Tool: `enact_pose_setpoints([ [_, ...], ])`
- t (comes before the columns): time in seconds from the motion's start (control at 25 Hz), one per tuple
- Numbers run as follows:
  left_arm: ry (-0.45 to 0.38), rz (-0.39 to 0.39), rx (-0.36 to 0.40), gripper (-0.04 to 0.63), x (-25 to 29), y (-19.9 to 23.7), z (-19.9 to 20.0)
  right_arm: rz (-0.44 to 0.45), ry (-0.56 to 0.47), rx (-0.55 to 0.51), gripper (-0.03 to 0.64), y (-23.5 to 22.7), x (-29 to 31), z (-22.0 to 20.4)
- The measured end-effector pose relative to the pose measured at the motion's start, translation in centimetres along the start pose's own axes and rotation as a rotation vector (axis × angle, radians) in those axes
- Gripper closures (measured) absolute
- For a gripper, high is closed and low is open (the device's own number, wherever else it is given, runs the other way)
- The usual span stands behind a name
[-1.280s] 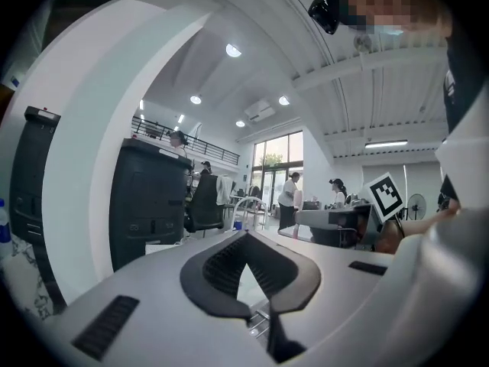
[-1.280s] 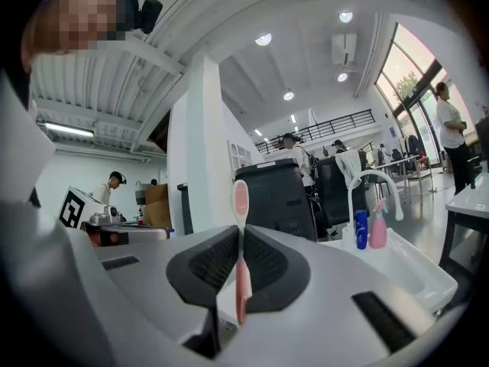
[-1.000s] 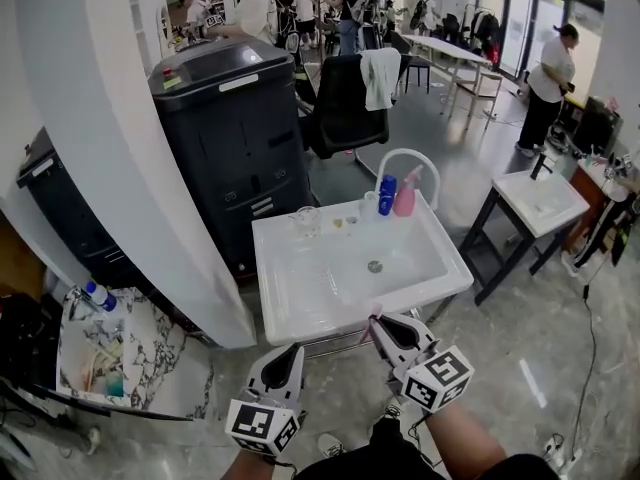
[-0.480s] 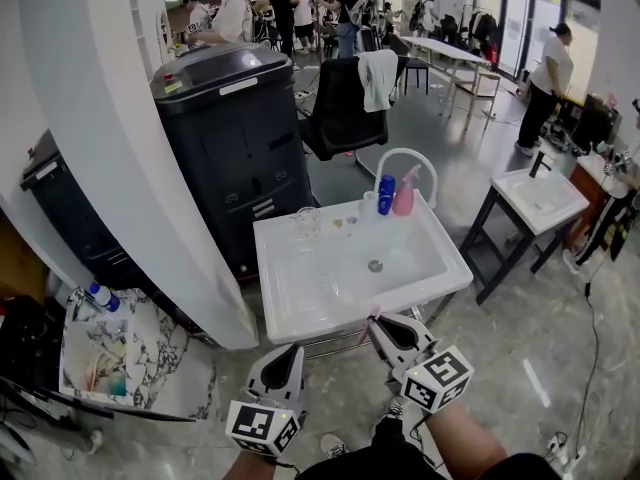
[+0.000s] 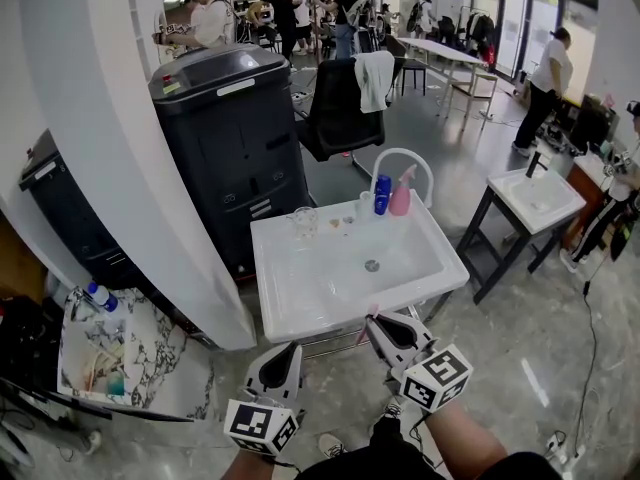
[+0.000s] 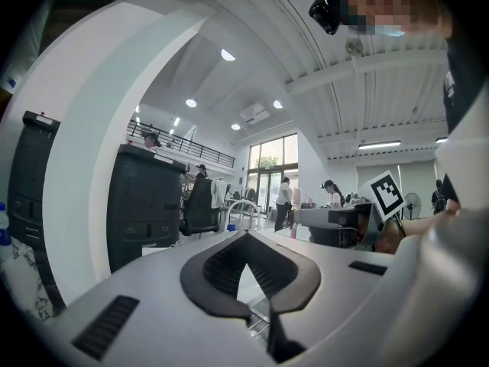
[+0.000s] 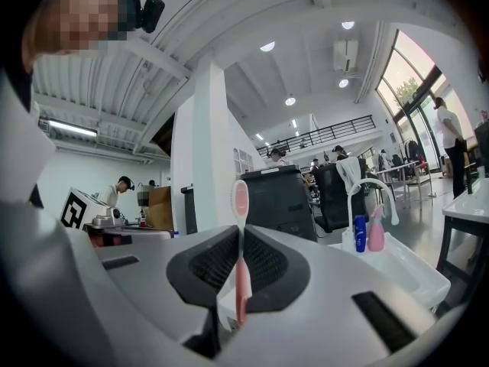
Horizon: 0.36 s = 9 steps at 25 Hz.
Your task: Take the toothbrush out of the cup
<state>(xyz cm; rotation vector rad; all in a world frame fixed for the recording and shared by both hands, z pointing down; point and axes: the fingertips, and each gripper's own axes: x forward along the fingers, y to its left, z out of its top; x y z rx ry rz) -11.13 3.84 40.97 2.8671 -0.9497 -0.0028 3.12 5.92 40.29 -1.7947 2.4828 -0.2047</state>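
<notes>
My right gripper hovers just in front of the white sink's near rim, shut on a pink toothbrush. In the right gripper view the toothbrush stands upright, pinched between the dark pads, with its head above the jaws of the right gripper. A clear glass cup sits on the sink's back ledge at the left, apart from both grippers. My left gripper is lower left of the sink, level. In its own view the left gripper is shut with nothing between the pads.
A blue bottle and a pink spray bottle stand under the arched faucet. A black cabinet and white pillar lie left of the sink. A second sink stands right. People move about at the back.
Both grippers keep their places, and the toothbrush stays pinched in the right one. Only the people at the back have shifted.
</notes>
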Motion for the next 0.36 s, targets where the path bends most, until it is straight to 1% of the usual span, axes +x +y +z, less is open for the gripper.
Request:
enact_pose_setpoints([
  [0.36,-0.003,-0.006,0.012,0.578,-0.10,-0.68,0.07,0.007,-0.001,-0.001,0.586,0.20,-0.64,-0.01],
])
